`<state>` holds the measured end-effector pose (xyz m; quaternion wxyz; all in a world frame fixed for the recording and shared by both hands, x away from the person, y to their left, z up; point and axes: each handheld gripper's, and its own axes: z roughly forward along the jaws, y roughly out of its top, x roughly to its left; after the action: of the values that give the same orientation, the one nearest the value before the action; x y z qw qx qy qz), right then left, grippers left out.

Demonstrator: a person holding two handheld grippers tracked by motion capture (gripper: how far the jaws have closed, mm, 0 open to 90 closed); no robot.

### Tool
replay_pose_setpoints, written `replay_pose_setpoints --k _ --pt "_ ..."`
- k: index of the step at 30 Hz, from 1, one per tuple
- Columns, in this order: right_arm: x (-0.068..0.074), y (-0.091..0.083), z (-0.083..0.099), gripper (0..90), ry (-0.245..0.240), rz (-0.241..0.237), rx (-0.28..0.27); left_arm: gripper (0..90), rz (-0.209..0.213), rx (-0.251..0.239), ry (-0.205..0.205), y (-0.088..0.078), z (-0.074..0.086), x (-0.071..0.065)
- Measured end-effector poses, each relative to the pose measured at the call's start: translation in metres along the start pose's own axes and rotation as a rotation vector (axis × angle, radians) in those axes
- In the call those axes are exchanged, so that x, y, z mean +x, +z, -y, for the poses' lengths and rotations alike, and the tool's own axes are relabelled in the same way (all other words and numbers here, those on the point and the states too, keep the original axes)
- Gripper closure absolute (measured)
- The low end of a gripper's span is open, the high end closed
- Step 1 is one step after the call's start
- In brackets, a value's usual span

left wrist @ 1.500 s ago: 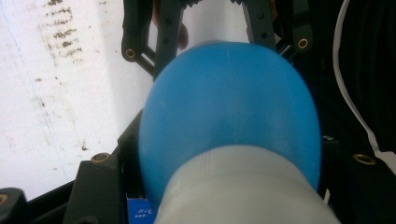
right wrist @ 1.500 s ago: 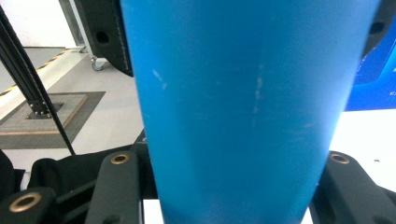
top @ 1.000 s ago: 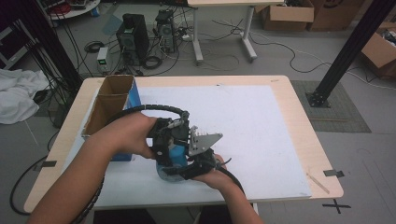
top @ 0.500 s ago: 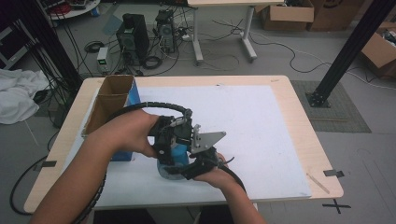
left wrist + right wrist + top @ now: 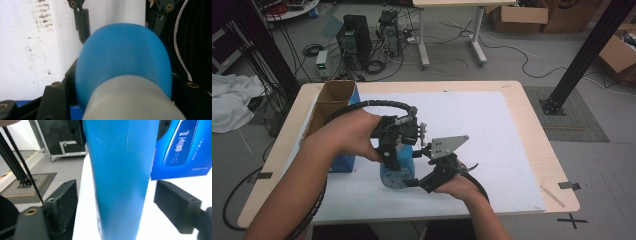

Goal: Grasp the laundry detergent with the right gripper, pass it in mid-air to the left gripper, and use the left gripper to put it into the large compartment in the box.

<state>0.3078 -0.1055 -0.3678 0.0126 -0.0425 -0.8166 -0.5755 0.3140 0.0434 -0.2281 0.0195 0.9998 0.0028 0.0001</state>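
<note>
Centre of the high view, a blue bottle (image 5: 396, 172) stands on the white sheet (image 5: 492, 130) covering the tabletop (image 5: 539, 150), and both tools are working on it. The left gripper (image 5: 393, 150) comes down from above, held by the left hand (image 5: 347, 132) in the middle left of the frame, its cable (image 5: 367, 106) arching back toward the forearm. In the left gripper view the bottle's rounded blue shoulder (image 5: 125, 60) and pale grey cap (image 5: 132, 100) bulk large at centre and bottom, the black fingers (image 5: 53, 100) sitting either side of the cap; whether they press on it or stand just off it I cannot tell. The right gripper (image 5: 424, 182) reaches in from the lower right of the high view, the right hand (image 5: 462, 187) behind it and the grey three-cornered plate (image 5: 447, 146) on top. In the right gripper view the blue body (image 5: 120, 180) runs top to bottom through the middle, and the two black fingers (image 5: 61, 205) stand released, clear gaps on both sides. At upper right of that view sits a blue printed carton (image 5: 182, 147); in the high view it is the open box (image 5: 334, 115) at middle left of the tabletop, just beside the bottle
</note>
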Motion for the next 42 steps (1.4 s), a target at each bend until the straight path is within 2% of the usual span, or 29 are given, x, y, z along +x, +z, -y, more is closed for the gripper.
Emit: replay_pose_setpoints --k 5,8,13,18,25,27,31,32,34,36,42 --pt "0.001 -0.012 -0.006 14.3 -0.001 0.006 0.032 39.4 0.002 -0.009 -0.041 -0.01 0.003 0.004" --pt "0.0 -0.022 -0.011 12.2 -0.006 0.013 0.055 39.4 0.005 -0.009 -0.085 -0.016 0.006 0.008" --pt "-0.003 -0.038 -0.025 2.5 -0.013 0.047 0.153 39.2 0.002 -0.004 -0.213 -0.03 0.015 0.02" --pt "-0.009 -0.052 -0.04 0.0 -0.013 0.07 0.252 39.1 -0.019 -0.017 -0.341 -0.049 0.026 0.031" --pt "-0.018 -0.06 -0.056 0.0 -0.021 0.057 0.424 39.0 -0.013 -0.055 -0.558 -0.088 0.047 0.046" --pt "-0.021 -0.06 -0.059 0.0 -0.023 0.054 0.49 39.0 -0.019 -0.05 -0.601 -0.101 0.054 0.051" --pt "-0.024 -0.057 -0.063 0.0 -0.034 0.04 0.622 38.9 -0.031 -0.043 -0.728 -0.127 0.074 0.061" --pt "-0.025 -0.056 -0.063 0.0 -0.034 0.033 0.663 38.9 -0.034 -0.04 -0.749 -0.131 0.078 0.063" --pt "-0.026 -0.054 -0.064 0.0 -0.038 0.03 0.719 38.9 -0.038 -0.038 -0.816 -0.14 0.087 0.066" --pt "-0.027 -0.054 -0.065 0.0 -0.038 0.024 0.759 38.9 -0.042 -0.043 -0.892 -0.147 0.098 0.07" --pt "-0.031 -0.057 -0.069 0.0 -0.04 0.029 0.799 39.0 -0.017 -0.06 -1.12 -0.165 0.14 0.081"
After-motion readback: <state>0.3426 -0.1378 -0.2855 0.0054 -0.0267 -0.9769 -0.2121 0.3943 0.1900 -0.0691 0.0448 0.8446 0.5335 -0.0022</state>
